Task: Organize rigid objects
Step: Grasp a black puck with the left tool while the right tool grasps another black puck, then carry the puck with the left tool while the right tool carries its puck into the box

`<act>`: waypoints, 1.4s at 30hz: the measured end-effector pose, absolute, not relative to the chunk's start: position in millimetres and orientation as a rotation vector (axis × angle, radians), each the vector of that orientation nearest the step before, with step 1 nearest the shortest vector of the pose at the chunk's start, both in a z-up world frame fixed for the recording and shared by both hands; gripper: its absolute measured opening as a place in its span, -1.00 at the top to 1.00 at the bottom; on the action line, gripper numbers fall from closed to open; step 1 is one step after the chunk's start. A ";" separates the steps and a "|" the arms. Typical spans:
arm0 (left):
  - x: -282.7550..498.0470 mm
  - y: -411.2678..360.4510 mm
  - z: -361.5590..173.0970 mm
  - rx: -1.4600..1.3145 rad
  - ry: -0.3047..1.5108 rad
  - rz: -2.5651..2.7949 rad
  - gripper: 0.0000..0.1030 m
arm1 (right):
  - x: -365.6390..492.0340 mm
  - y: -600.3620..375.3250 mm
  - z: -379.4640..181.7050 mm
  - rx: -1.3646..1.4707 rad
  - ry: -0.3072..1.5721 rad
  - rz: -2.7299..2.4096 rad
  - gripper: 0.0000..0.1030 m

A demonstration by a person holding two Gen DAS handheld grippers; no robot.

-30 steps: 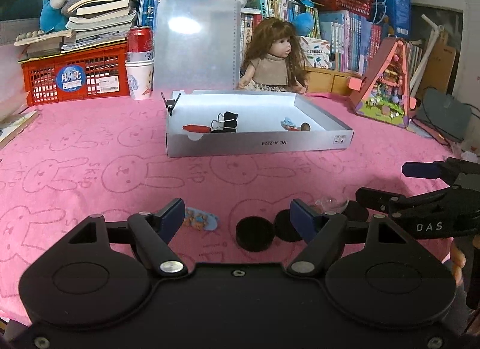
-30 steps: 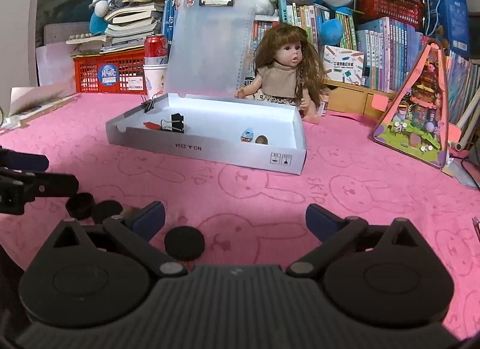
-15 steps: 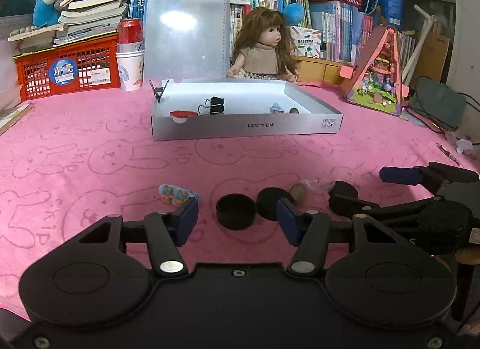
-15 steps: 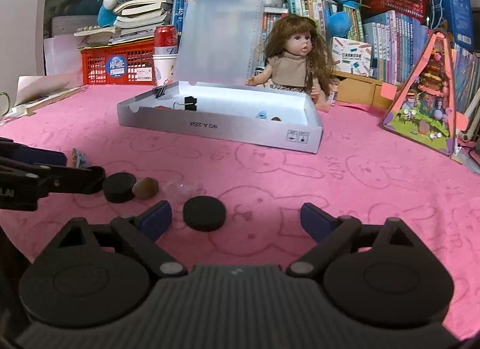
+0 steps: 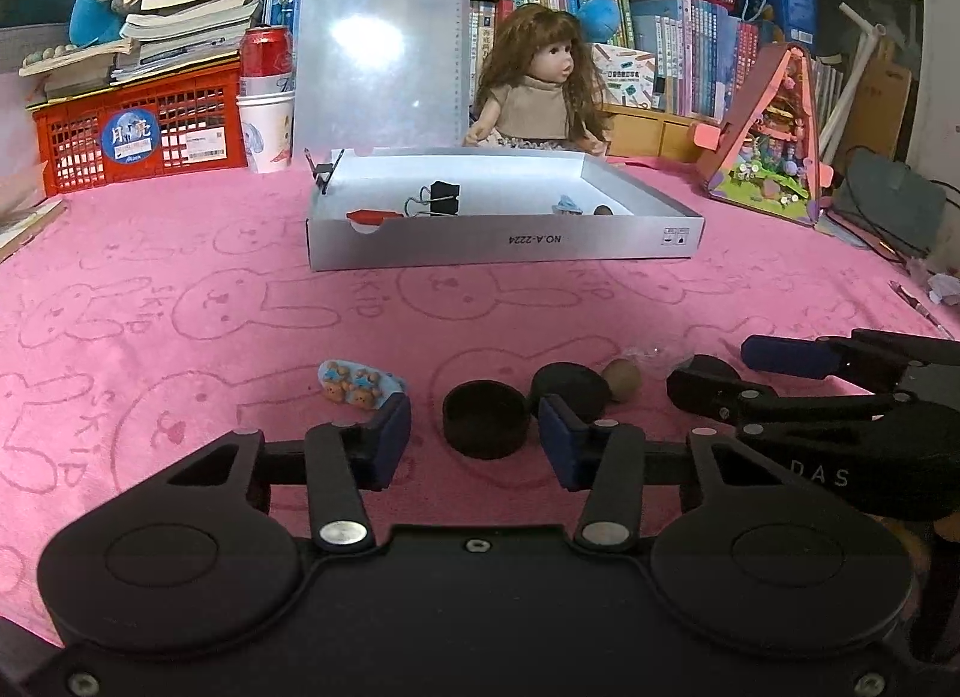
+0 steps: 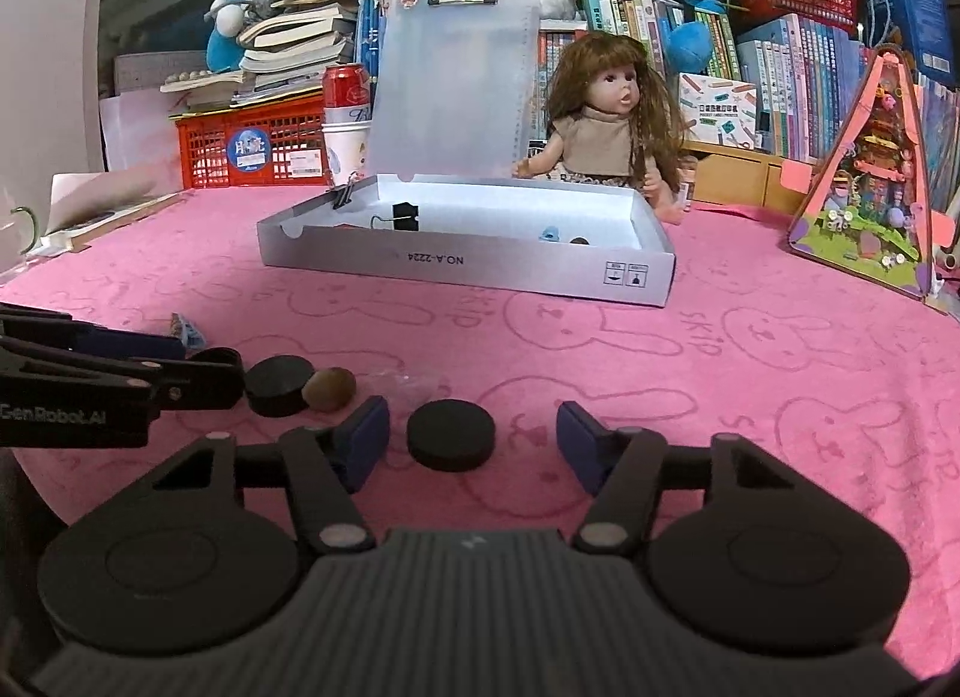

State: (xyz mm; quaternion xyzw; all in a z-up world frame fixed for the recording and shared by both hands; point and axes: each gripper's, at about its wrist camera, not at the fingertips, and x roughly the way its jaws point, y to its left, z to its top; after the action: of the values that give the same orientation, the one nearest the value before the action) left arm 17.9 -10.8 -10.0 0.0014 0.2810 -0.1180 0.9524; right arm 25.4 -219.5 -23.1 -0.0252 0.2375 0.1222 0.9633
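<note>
A pink bunny-print cloth-covered table (image 5: 180, 301) is carrying an open white cardboard box (image 5: 504, 244) at twelve o'clock and black round caps (image 5: 486, 418) at six o'clock.

On the bench (image 5: 180, 289) a shallow box (image 5: 504, 244) sits mid-way back, holding a binder clip (image 5: 438, 198) at its left and two small pieces at its right. Behind it stand a clipboard (image 5: 384, 49) and, to the right, a doll (image 5: 540, 91). Nearer, in a row from left: a small bear-printed piece (image 5: 354, 382), an open round cap (image 5: 486, 418), a flat disc (image 5: 567, 388) and a nut (image 5: 622, 378). Another disc (image 6: 451, 434) lies right of these.
</note>
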 end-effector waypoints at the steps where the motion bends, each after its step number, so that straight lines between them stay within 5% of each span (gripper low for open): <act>1: 17.8 -11.2 -10.3 0.007 0.569 -0.238 0.17 | 25.3 -219.1 -23.1 -0.051 0.482 0.249 -0.25; 10: 16.4 -17.3 -12.5 0.041 0.560 -0.217 0.38 | 23.1 -218.1 -21.7 -0.047 0.486 0.268 0.00; 14: 16.7 -15.2 -11.2 0.013 0.562 -0.195 0.41 | 20.6 -216.6 -21.1 -0.048 0.482 0.270 0.27; 42: 76.3 4.6 34.4 -0.111 0.578 -0.223 0.41 | 73.0 -241.5 18.9 0.067 0.512 0.190 0.28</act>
State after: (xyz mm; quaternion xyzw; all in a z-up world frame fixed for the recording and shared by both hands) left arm 76.3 4.6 34.4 -0.0545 0.2843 -0.1098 0.9509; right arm 73.0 -241.5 18.9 0.0328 0.2526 0.0938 0.9624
